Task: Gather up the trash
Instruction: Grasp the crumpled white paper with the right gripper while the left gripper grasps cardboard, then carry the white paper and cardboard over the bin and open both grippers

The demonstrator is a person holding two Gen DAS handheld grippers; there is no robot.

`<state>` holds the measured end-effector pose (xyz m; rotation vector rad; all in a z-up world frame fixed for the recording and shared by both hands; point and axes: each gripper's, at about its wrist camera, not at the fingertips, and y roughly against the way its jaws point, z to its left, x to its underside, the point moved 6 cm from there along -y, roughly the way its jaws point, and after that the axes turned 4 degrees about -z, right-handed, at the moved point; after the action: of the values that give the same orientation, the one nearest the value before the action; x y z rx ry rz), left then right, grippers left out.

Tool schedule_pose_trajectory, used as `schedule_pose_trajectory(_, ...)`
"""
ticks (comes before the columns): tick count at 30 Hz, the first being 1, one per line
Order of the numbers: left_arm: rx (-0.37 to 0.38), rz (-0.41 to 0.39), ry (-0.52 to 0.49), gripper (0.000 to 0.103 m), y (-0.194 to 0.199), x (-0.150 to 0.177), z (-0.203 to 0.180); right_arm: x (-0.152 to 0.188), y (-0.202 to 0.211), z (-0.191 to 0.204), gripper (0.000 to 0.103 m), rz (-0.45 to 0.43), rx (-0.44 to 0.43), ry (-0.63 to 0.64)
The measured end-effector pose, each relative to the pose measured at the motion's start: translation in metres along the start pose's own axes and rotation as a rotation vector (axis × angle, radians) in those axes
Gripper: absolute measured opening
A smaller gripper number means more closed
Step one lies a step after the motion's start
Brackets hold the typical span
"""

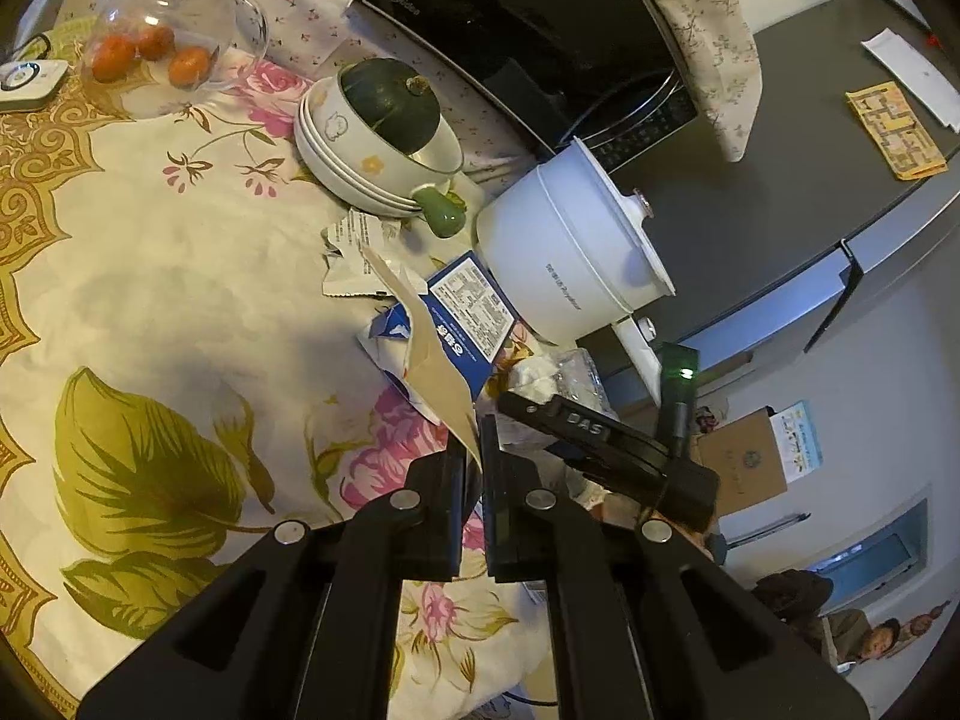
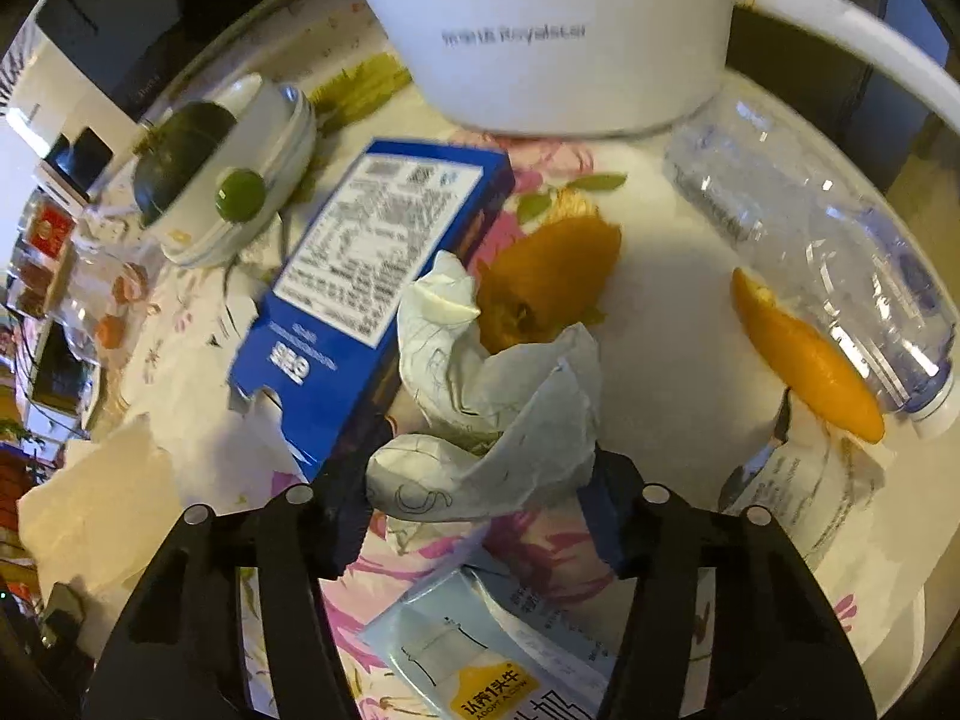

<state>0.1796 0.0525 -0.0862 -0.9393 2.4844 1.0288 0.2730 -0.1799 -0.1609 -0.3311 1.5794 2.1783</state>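
My left gripper (image 1: 478, 456) is shut on the lower end of a cream paper strip (image 1: 432, 360) that rises over a torn blue carton (image 1: 465, 315). My right gripper (image 2: 474, 510) points down at the floral tablecloth, and both pads press a crumpled white paper (image 2: 492, 408). Just behind that paper lie the blue carton (image 2: 366, 276) and an orange peel (image 2: 552, 276). A second peel (image 2: 804, 354) rests against a clear plastic bottle (image 2: 810, 228). A milk packet (image 2: 480, 654) lies below the right fingers. A torn white wrapper (image 1: 354, 258) lies beyond the carton.
A white electric pot (image 1: 570, 252) stands close behind the trash at the table's right edge. Stacked bowls (image 1: 336, 150) hold a green squash. Further back are a glass jar (image 1: 162, 30) of tangerines and a black cooker (image 1: 528, 30). A grey fridge (image 1: 810, 180) is beyond the edge.
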Motion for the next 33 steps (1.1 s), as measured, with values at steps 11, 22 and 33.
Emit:
schedule_pose_trajectory(11, 0.011, -0.048, -0.087, 0.004, 0.0, 0.003, -0.035, -0.005, 0.065, -0.009, 0.054, -0.207, -0.038, -0.013)
schedule_pose_trajectory(22, 0.098, -0.025, -0.138, 0.004, -0.003, 0.025, -0.087, 0.024, 0.125, -0.048, 0.055, -0.294, 0.011, -0.044)
schedule_pose_trajectory(33, 0.189, 0.104, -0.227, 0.005, -0.019, 0.079, -0.156, 0.064, 0.181, -0.117, 0.055, -0.344, 0.136, -0.089)
